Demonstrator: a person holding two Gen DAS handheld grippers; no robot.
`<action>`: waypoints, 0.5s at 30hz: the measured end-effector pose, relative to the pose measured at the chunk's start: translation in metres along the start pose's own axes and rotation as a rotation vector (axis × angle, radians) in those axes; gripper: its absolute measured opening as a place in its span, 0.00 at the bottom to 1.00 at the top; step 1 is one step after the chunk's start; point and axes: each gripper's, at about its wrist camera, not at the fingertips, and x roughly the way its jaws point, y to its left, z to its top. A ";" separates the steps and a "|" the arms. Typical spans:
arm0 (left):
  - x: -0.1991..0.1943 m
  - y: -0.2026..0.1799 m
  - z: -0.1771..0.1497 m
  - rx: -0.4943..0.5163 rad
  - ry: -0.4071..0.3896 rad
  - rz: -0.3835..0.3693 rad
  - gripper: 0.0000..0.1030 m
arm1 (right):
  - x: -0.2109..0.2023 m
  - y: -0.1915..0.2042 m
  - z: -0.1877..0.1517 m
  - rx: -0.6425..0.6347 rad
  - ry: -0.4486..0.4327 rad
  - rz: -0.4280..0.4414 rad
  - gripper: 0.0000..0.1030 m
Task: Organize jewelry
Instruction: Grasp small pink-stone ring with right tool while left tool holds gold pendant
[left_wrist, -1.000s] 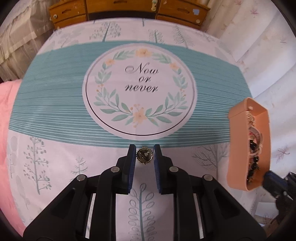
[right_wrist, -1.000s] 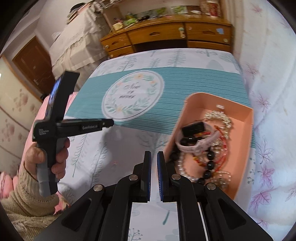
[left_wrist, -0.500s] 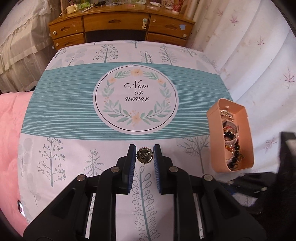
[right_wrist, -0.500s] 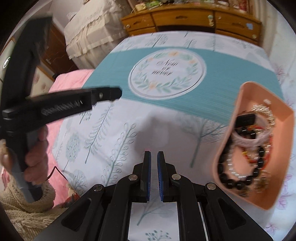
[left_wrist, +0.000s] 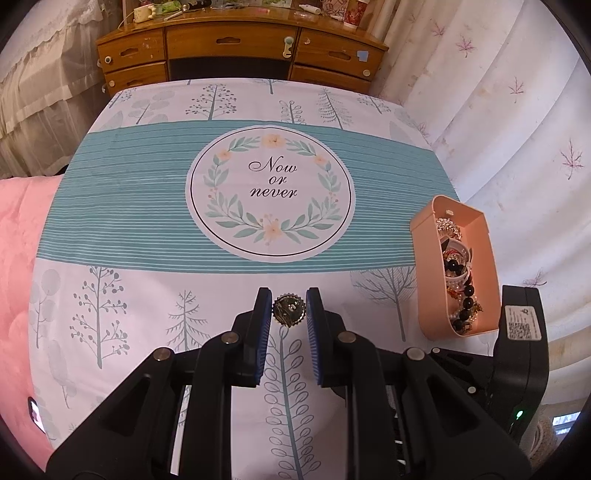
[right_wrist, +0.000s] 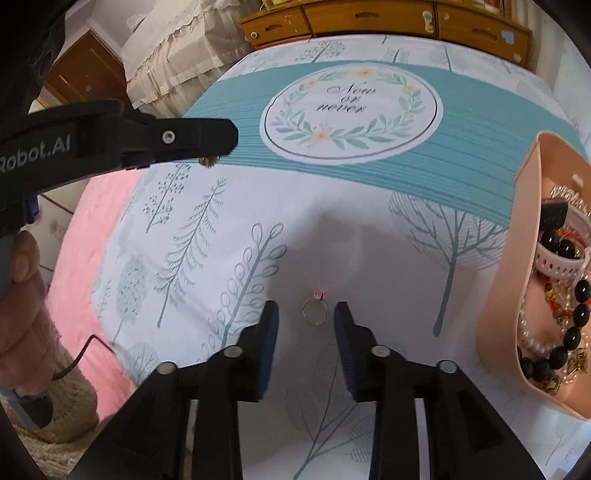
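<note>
Gold brooch (left_wrist: 289, 314) clamped in left gripper (left_wrist: 288, 314) | right gripper (right_wrist: 306, 314) just opened, straddling ring (right_wrist: 315, 312)

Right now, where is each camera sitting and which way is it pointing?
Left wrist: on the left claw, looking down at the tree-print cloth; its pads clamp a round gold brooch.
Right wrist: on the right claw, just opened, over a small silver ring; a hand shows.
Shared: the peach plastic jewelry tray, the cloth.
</note>
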 end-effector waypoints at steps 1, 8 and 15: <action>0.001 0.001 0.000 -0.001 0.002 -0.002 0.16 | 0.000 0.001 0.002 -0.004 -0.001 -0.006 0.32; 0.004 0.010 0.002 -0.015 0.003 -0.005 0.16 | 0.008 0.013 0.005 -0.038 -0.040 -0.072 0.31; 0.006 0.016 0.001 -0.026 0.006 -0.013 0.16 | 0.011 0.022 0.003 -0.116 -0.067 -0.167 0.13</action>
